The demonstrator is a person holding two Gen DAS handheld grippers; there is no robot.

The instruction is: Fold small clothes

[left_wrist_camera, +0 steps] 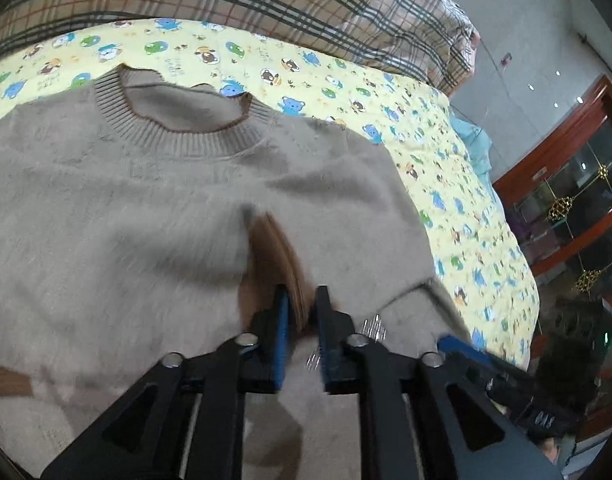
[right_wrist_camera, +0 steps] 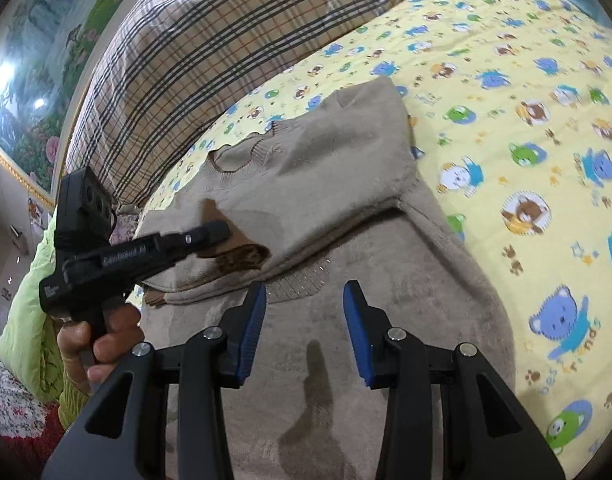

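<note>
The left tool (left_wrist_camera: 302,300) pinches the brown sleeve cuff (left_wrist_camera: 274,248) over the beige sweater (left_wrist_camera: 126,208) on the bed (left_wrist_camera: 446,168); the right tool (right_wrist_camera: 304,308) gapes empty. Sleeve-folding step, probably; next, lay the cuff flat.

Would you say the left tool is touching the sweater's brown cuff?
Touching. In the left wrist view the left tool is nearly shut, with the brown cuff of the beige sweater pinched between its blue pads.
</note>
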